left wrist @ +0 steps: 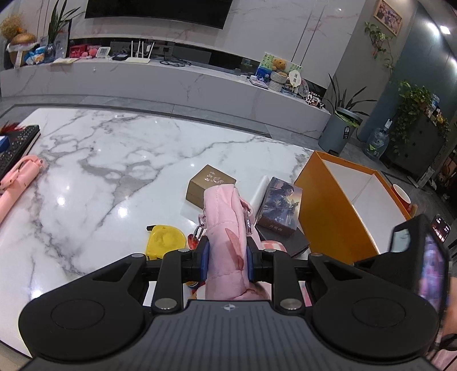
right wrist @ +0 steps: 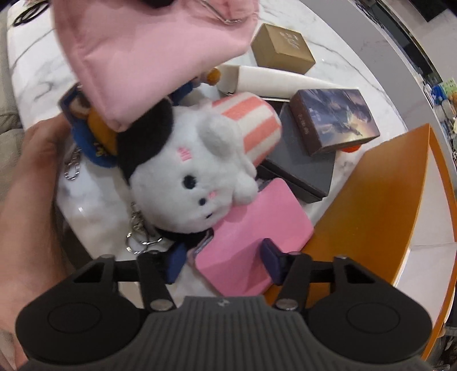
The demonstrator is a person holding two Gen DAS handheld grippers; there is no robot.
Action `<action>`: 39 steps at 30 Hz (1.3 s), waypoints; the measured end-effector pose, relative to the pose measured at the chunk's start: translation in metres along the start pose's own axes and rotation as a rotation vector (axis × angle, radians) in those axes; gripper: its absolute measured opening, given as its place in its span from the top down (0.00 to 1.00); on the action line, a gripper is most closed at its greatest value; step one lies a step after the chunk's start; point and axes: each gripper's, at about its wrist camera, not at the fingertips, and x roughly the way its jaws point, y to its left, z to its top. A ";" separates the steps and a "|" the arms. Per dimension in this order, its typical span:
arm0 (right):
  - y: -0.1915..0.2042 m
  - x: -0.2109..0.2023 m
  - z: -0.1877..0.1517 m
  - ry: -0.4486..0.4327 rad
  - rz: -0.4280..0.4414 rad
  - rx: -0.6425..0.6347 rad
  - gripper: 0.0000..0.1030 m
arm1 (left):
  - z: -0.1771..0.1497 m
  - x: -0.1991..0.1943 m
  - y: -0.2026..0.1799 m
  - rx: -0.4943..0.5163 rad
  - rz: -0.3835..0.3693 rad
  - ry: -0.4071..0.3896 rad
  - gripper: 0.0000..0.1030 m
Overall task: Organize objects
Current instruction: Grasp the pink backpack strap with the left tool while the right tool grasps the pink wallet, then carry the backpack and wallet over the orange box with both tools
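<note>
Sorting is barely beginning: left tool (left wrist: pixel 227 254) is clamping the pink pouch (left wrist: pixel 225 228) mid-frame; right tool (right wrist: pixel 222 262) is straddling the pink case (right wrist: pixel 251 245), jaws apart; orange box (left wrist: pixel 328 217) at right is standing seemingly unfilled.

Marble table (left wrist: pixel 114 148), long marble console (left wrist: pixel 177 82), dark screen (left wrist: pixel 160 11), perhaps a television.

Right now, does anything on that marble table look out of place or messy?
Yes. Beside the orange box, things lie in a heap: a white plush toy sprawls on its side over a pink case, and a picture box sits crooked on a dark grey box.
</note>
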 end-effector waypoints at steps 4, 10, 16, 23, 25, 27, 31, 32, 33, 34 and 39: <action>-0.001 -0.021 -0.007 -0.042 -0.003 0.029 0.73 | 0.000 -0.005 -0.007 0.038 0.005 -0.024 0.73; -0.004 -0.056 -0.025 -0.156 -0.001 0.176 0.84 | 0.006 -0.024 -0.019 0.077 -0.006 -0.069 0.73; -0.007 -0.074 -0.059 -0.277 0.120 0.426 0.86 | 0.000 -0.043 -0.038 0.076 -0.091 -0.018 0.73; -0.003 -0.082 -0.123 -0.378 0.227 0.646 0.87 | -0.045 -0.045 -0.070 0.110 -0.057 0.046 0.73; -0.002 -0.079 -0.138 -0.377 0.246 0.686 0.87 | -0.060 -0.036 -0.074 0.091 -0.044 0.071 0.73; -0.004 -0.073 -0.151 -0.378 0.272 0.727 0.87 | -0.072 -0.027 -0.079 0.080 -0.045 0.083 0.73; -0.006 -0.071 -0.168 -0.417 0.294 0.747 0.87 | -0.090 -0.010 -0.092 0.133 0.005 0.101 0.73; -0.007 -0.071 -0.169 -0.428 0.300 0.746 0.86 | -0.094 -0.008 -0.097 0.157 0.020 0.100 0.73; -0.007 -0.070 -0.171 -0.439 0.309 0.745 0.86 | -0.096 -0.007 -0.102 0.177 0.032 0.096 0.73; -0.008 -0.070 -0.173 -0.450 0.320 0.752 0.83 | -0.100 -0.007 -0.107 0.188 0.037 0.093 0.73; -0.018 -0.058 -0.169 -0.481 0.349 0.790 0.76 | -0.107 -0.002 -0.124 0.234 0.070 0.081 0.73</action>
